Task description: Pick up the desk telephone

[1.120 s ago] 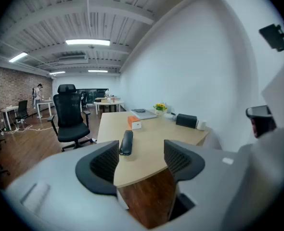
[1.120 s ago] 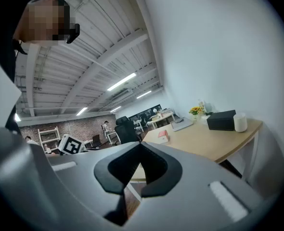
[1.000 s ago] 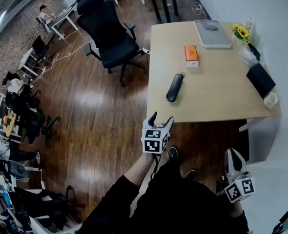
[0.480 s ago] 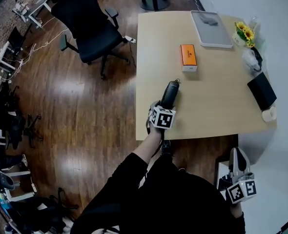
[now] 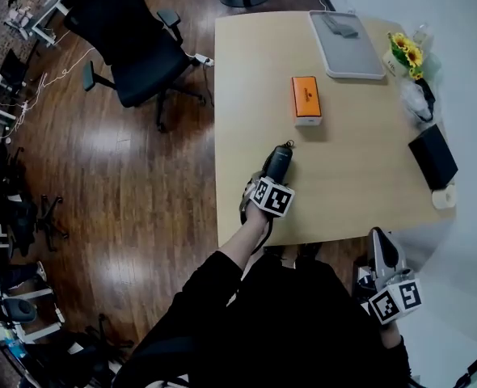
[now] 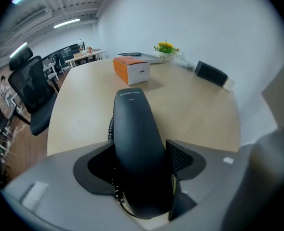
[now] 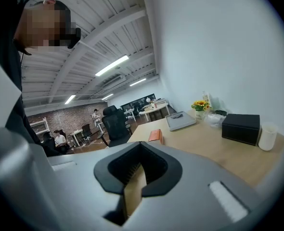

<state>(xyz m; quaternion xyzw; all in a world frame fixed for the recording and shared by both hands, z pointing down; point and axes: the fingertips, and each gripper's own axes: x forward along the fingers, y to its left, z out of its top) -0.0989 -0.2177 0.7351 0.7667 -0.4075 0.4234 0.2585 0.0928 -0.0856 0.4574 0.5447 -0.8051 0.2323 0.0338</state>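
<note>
A black telephone handset (image 5: 277, 162) lies on the pale wooden table (image 5: 360, 192) near its front left edge, a coiled cord tucked along its left side. My left gripper (image 5: 268, 178) is open, with its jaws on either side of the near end of the handset (image 6: 135, 138). In the left gripper view the right pad (image 6: 183, 158) is close against the handset and a dark gap remains on the left. My right gripper (image 5: 382, 241) hangs below the table's front right edge, shut and holding nothing; the right gripper view shows only a narrow slit between its jaws.
An orange box (image 5: 306, 99) stands beyond the handset. Further back are a grey tray (image 5: 345, 35) and sunflowers (image 5: 406, 52). A black box (image 5: 432, 156) and a white cup (image 5: 443, 196) sit at the right edge. A black office chair (image 5: 125, 39) stands on the wooden floor to the left.
My left gripper moved from in front of the table forward onto it and now straddles the handset's near end. The right gripper stayed low at the right.
</note>
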